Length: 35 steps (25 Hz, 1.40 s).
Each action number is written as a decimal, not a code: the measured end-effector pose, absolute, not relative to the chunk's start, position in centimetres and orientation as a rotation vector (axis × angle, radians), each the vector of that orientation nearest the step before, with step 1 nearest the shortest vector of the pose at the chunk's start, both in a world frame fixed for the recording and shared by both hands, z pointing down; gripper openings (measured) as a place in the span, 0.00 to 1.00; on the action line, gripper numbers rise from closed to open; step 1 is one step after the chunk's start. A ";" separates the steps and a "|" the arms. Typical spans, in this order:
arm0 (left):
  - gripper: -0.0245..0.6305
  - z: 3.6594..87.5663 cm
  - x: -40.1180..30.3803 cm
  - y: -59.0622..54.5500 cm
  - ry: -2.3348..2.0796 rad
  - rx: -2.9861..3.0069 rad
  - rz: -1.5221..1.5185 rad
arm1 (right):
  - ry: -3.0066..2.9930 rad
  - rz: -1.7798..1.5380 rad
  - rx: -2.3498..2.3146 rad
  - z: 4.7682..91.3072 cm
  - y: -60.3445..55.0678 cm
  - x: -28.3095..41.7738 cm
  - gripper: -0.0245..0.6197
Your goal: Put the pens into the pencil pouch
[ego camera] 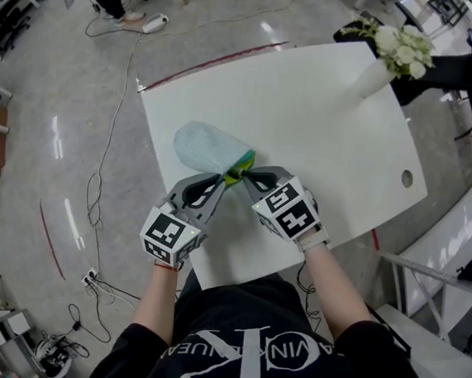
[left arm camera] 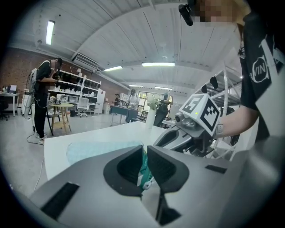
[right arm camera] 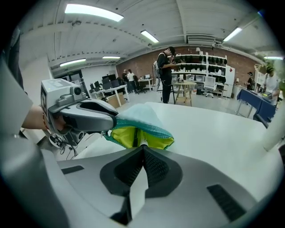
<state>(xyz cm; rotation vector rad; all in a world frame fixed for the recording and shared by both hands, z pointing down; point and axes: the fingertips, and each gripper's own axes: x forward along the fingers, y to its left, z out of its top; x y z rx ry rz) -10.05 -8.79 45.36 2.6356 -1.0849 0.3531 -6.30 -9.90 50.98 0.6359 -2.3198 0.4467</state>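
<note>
Left gripper [left arm camera: 144, 156] is clamped on the teal rim of the pencil pouch [ego camera: 207, 148], which stretches away ahead of it. Right gripper [right arm camera: 142, 150] has its jaws pressed together. A pen [right arm camera: 141, 143] pokes into the pouch's yellow mouth just beyond its tips.

Overhead, two close-ups, shared pouch [ego camera: 208, 146]

Shows a pale aqua pencil pouch [ego camera: 211, 147] with teal zip edge [right arm camera: 153, 128] and yellow-green lining [right arm camera: 122, 136] on a white table [ego camera: 326, 118], grey left gripper [ego camera: 227, 178] and right gripper [ego camera: 250, 177] with black-and-white square markers [ego camera: 169, 234], white flowers [ego camera: 403, 44] far right, and a grey floor [ego camera: 63, 84] with a red line [ego camera: 215, 60].
</note>
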 end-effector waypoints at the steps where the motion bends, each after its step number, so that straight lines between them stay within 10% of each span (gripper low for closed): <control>1: 0.09 45.3 -9.7 -8.5 -1.062 2.650 0.353 | -2.319 0.448 0.643 51.0 -10.0 -6.3 0.05; 20: 0.09 49.9 -11.3 -7.6 -1.154 2.674 0.853 | -2.374 0.591 0.748 51.1 -9.2 -3.5 0.05; 35: 0.21 50.8 -15.1 -7.8 -1.275 2.455 0.623 | -2.477 0.671 0.823 49.5 -9.4 -3.3 0.05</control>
